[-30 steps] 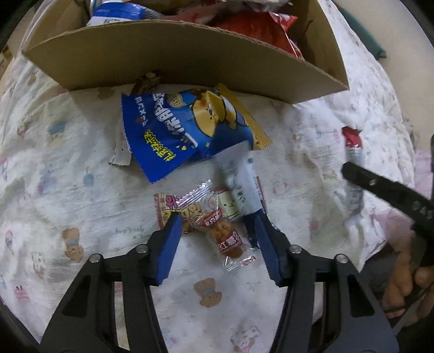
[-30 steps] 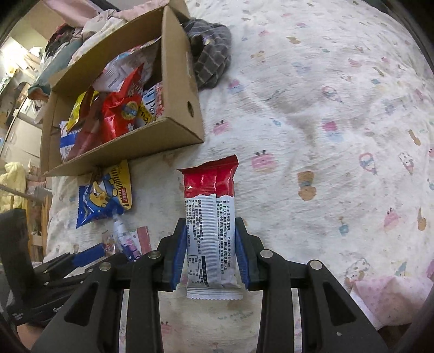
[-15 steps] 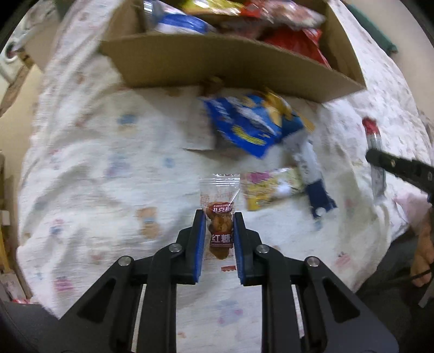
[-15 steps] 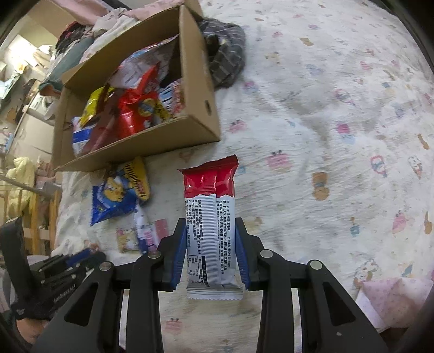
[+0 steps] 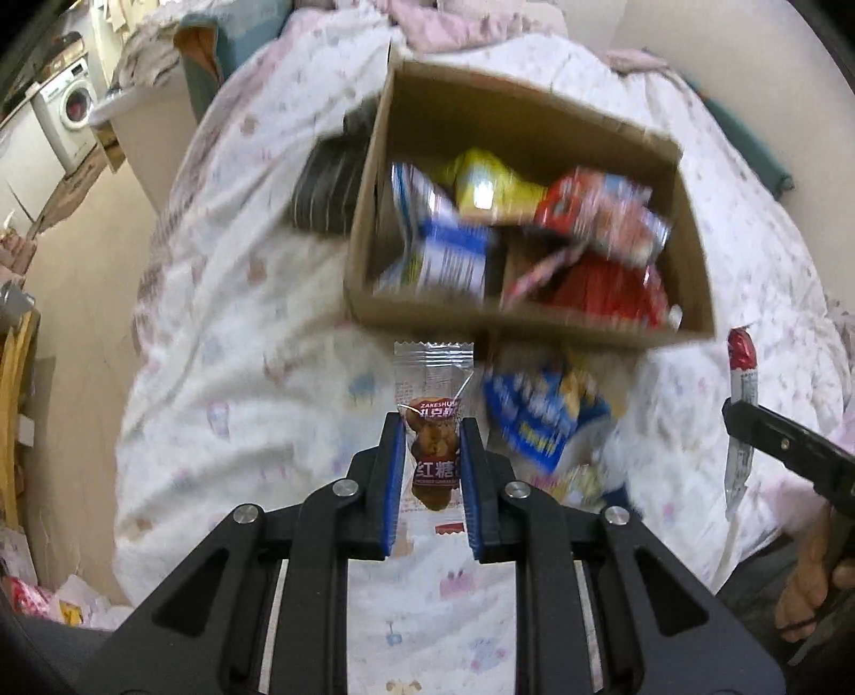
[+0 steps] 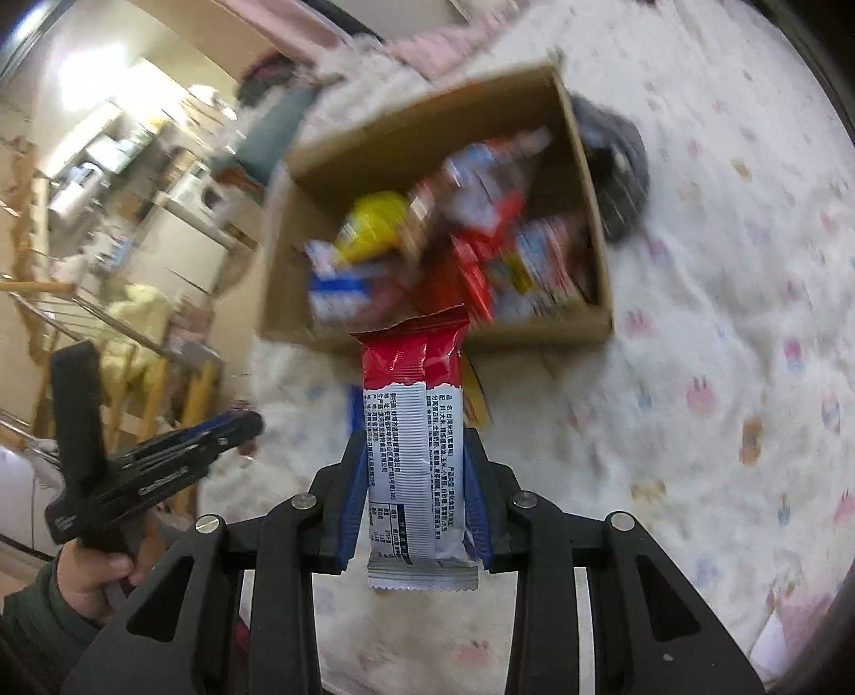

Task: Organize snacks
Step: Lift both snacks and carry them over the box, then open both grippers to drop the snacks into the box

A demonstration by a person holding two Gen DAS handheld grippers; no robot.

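My left gripper (image 5: 430,427) is shut on a small clear snack packet (image 5: 434,422) with a brown treat inside, held up above the patterned bedspread (image 5: 240,331). My right gripper (image 6: 417,443) is shut on a red-and-white snack bar wrapper (image 6: 411,427), also lifted off the bed. Beyond both stands an open cardboard box (image 5: 529,321) (image 6: 582,187) holding several snack bags. A blue snack bag (image 5: 539,417) lies on the bed just in front of the box. The bar and the right gripper show at the right edge of the left wrist view; the left gripper (image 6: 224,433) shows at the left of the right wrist view.
A dark folded cloth (image 5: 326,187) (image 6: 620,176) lies against the far side of the box. A small yellowish packet (image 5: 582,481) lies near the blue bag. A washing machine (image 5: 69,107) and a wooden rack (image 6: 133,342) stand off the bed's left edge. Pink bedding (image 5: 454,21) is piled behind the box.
My left gripper closed on the small clear packet and rose with it off the bed. My right gripper rose too, holding the bar. Both now look down into the box.
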